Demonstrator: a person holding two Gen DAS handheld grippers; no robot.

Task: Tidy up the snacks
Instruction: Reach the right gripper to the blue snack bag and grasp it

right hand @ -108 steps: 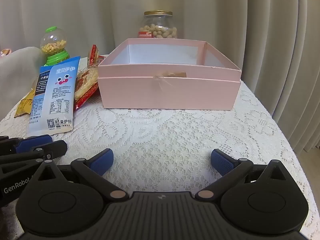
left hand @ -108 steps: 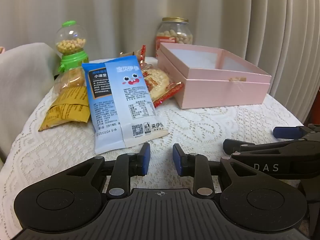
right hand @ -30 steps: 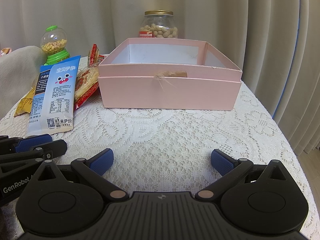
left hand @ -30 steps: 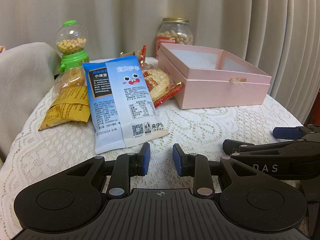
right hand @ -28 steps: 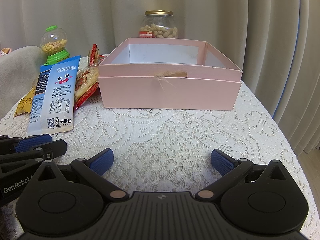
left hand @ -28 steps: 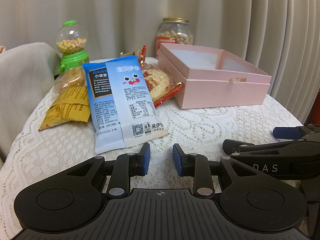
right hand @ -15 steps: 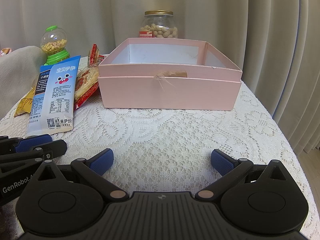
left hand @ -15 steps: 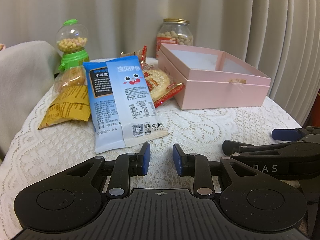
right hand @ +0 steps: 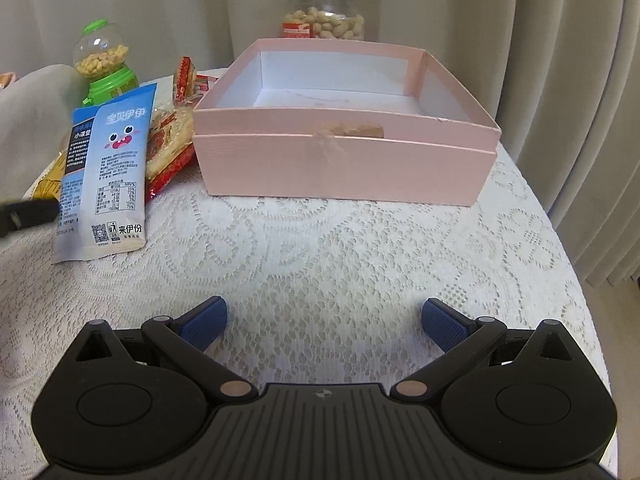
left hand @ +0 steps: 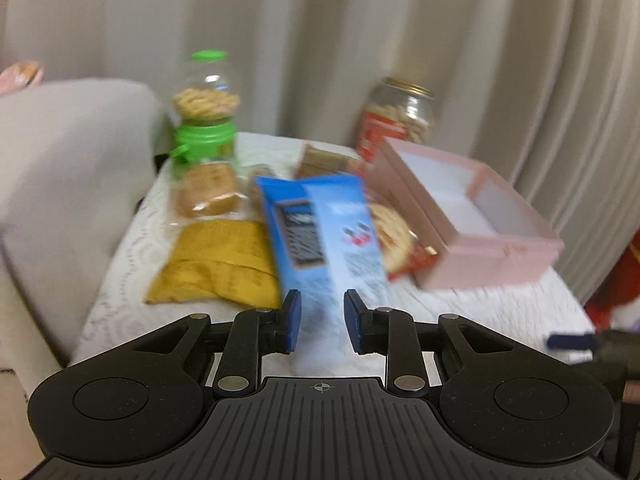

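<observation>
since 0.5 s ago the left tongs [left hand: 319, 326] have advanced to the blue snack packet [left hand: 326, 236], jaws closing, gripping nothing; right tongs [right hand: 323, 320] gape apart, pink box [right hand: 344, 168] ahead on the counter [right hand: 320, 248].

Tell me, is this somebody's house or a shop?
Most likely a room in a home. A small table wears a lace cloth, long curtains hang close behind it, and the snacks are a mixed household lot: a peanut jar, a blue packet and a pink box, with no price tags or shelves.
</observation>
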